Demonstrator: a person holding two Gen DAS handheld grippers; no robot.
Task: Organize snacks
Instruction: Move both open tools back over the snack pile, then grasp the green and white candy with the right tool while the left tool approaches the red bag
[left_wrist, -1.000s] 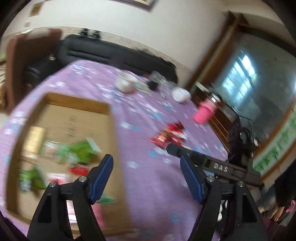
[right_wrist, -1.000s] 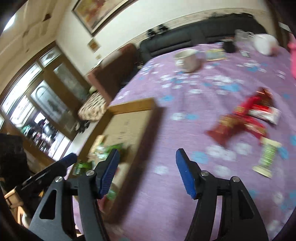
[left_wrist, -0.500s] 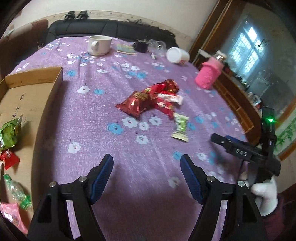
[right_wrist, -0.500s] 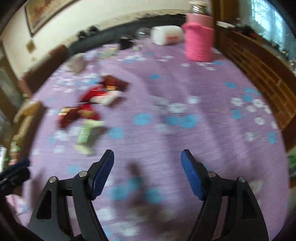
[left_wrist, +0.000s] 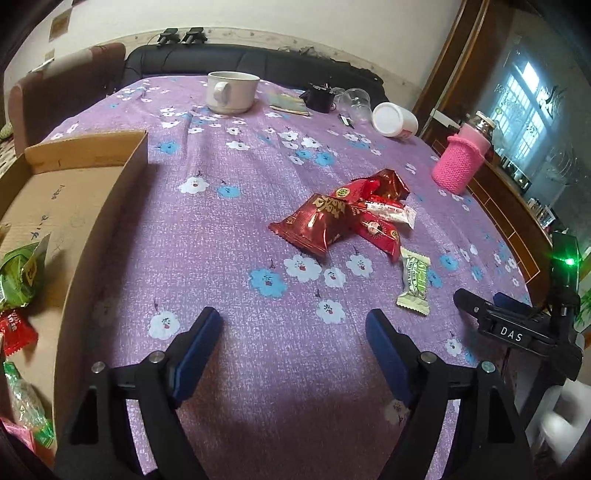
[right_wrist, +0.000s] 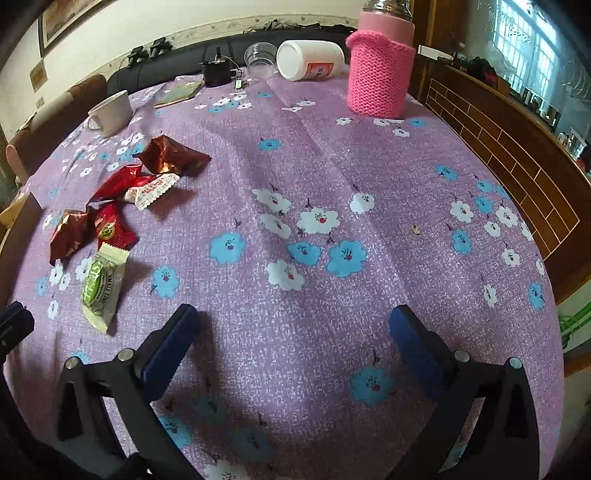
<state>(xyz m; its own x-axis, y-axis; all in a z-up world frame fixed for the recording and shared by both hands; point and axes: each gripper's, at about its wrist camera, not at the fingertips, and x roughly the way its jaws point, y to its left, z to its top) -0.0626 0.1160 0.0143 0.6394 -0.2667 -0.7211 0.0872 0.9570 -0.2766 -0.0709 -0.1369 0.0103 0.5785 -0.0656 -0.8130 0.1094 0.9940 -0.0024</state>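
snacks loose on the cloth, both grippers spread and empty

a cluster of red snack packets (left_wrist: 343, 218) lies in a heap near the middle of the purple flowered tablecloth (left_wrist: 229, 258), with a green-and-white wrapped candy (left_wrist: 415, 281) just beside its near edge. the cardboard box (left_wrist: 107, 206) sits well apart at the left edge and already holds a green packet (left_wrist: 20, 269) and a small red one (left_wrist: 13, 330).

the left gripper (left_wrist: 293, 339) hovers over bare cloth short of the heap, its blue pads wide apart, gripping nothing. the right gripper (right_wrist: 293, 339) is likewise spread over bare cloth, with the candy off to its left.

farther back stand a white mug (left_wrist: 231, 91), a tipped white bottle (right_wrist: 310, 60) and a jar in a pink knitted sleeve (right_wrist: 378, 70).
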